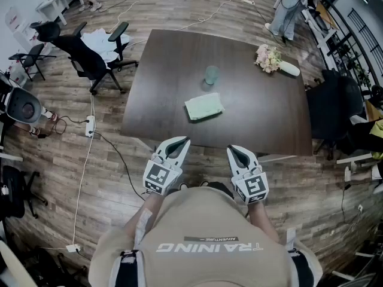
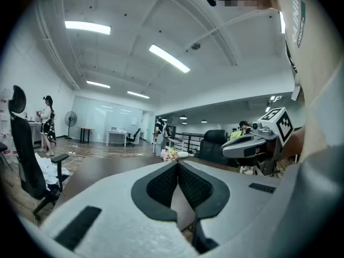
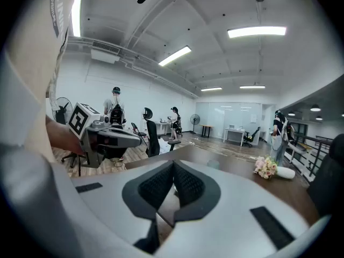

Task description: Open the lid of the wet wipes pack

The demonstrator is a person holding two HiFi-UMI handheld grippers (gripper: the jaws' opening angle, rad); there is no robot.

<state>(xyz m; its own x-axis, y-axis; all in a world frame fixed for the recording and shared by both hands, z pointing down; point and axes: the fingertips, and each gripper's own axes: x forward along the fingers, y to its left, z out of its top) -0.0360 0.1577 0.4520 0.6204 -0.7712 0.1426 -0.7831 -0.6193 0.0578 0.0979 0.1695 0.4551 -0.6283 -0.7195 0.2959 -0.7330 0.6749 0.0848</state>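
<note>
Wet wipes pack lies untouched on the dark table, lid seemingly unopened. The left gripper and right gripper hover well short, jaws together, empty.

both grippers, left gripper and right gripper, held level, jaws closed, empty.

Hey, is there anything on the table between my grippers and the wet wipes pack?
Nothing visible. Only bare table lies between the left gripper, the right gripper and the wet wipes pack. The cup stands beyond the pack, and the flowers lie at the far right, both off the path.
</note>
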